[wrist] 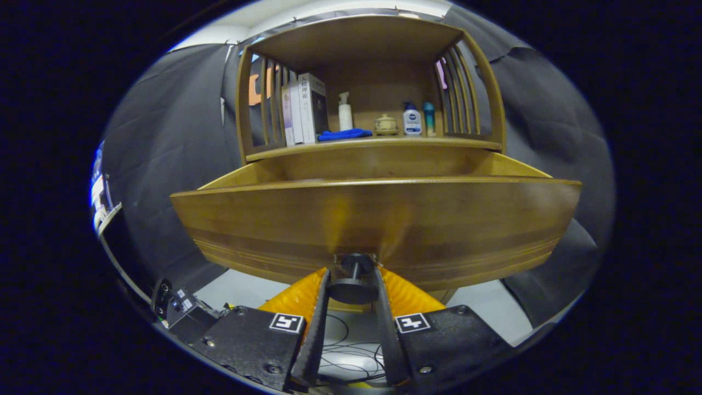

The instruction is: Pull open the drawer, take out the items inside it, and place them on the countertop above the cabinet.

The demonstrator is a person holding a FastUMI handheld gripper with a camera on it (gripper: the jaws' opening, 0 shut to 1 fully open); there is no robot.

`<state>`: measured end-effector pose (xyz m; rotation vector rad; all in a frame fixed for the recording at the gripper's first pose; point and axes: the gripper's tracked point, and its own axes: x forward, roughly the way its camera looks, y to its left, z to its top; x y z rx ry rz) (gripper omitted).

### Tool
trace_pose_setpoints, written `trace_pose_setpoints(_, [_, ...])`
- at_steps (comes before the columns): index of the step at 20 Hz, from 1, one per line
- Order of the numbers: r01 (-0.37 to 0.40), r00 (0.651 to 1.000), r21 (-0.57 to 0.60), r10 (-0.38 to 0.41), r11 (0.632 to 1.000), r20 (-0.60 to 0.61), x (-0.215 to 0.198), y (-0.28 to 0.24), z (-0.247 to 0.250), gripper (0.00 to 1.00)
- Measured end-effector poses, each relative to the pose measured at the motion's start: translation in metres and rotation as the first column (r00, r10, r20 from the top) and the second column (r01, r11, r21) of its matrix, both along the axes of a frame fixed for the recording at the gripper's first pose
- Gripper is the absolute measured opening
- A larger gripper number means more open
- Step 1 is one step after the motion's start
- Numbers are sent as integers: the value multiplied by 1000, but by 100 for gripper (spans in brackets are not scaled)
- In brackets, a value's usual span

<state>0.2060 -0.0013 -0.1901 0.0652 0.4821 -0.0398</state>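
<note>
Below the countertop [373, 144], drawer [375, 225] juts out toward the gripper [352, 285], fingers clamping its knob [354, 288].

Dim booth | soft glare mid drawer front [351, 219] | strong fisheye bowing | sharp focus, slight softness at edges

Pretty clearly a staged recording booth dressed up like a home, going by the black cloth walls [164, 164] around a wooden cabinet [378, 219], books [304, 107], lotion bottles [412, 119] and a blue cloth [344, 134] on its tabletop, plus loose cables [351, 351] below.
</note>
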Motion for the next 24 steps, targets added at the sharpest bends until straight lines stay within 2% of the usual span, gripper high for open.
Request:
trace_pose_setpoints(4, [-90,996,44,90,995,3,-7,26,43,72])
trace_pose_setpoints(8, [-98,995,57,98,994,0,0,31,85,88])
trace_pose_setpoints(13, [-79,997,-12,79,997,-19,31,21,118,88])
trace_pose_setpoints(17, [-109,980,38,114,993,-163,64,27,105,88])
trace_pose_setpoints(21, [-68,941,39,77,997,-330,90,16,81,88])
trace_pose_setpoints(24, [-24,883,42,41,999,-467,103,6,56,88])
